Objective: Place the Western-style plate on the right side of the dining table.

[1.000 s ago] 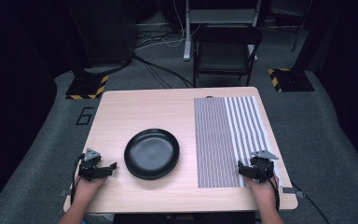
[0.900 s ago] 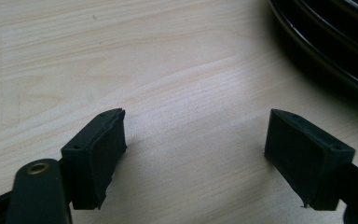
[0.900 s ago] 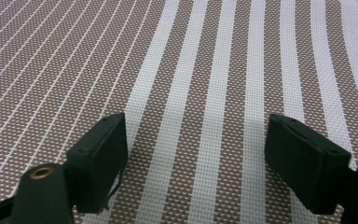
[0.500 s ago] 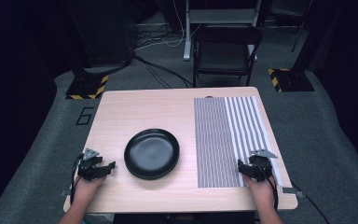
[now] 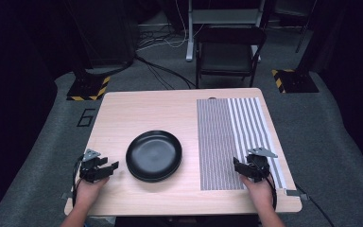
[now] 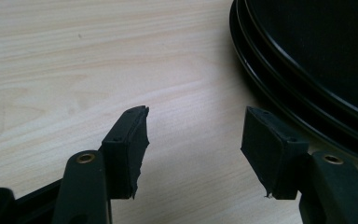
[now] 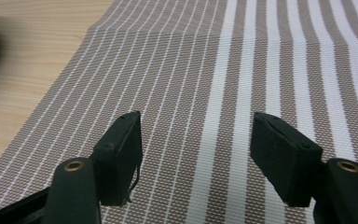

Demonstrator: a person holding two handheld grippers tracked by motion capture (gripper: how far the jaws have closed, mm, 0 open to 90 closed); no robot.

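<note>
Nothing much has shifted since a second ago: both hands rest at the near edge of the tabletop (image 5: 137,109) as before. At the near left corner, the left claw (image 5: 109,168) sits with its jaws spread and empty, just beside the black plate (image 5: 153,155), whose rim looks doubled in the left gripper view, like two stacked. By the near right corner, the right claw (image 5: 238,165) lies over the striped placemat (image 5: 231,127), jaws likewise apart, nothing between them.
</note>
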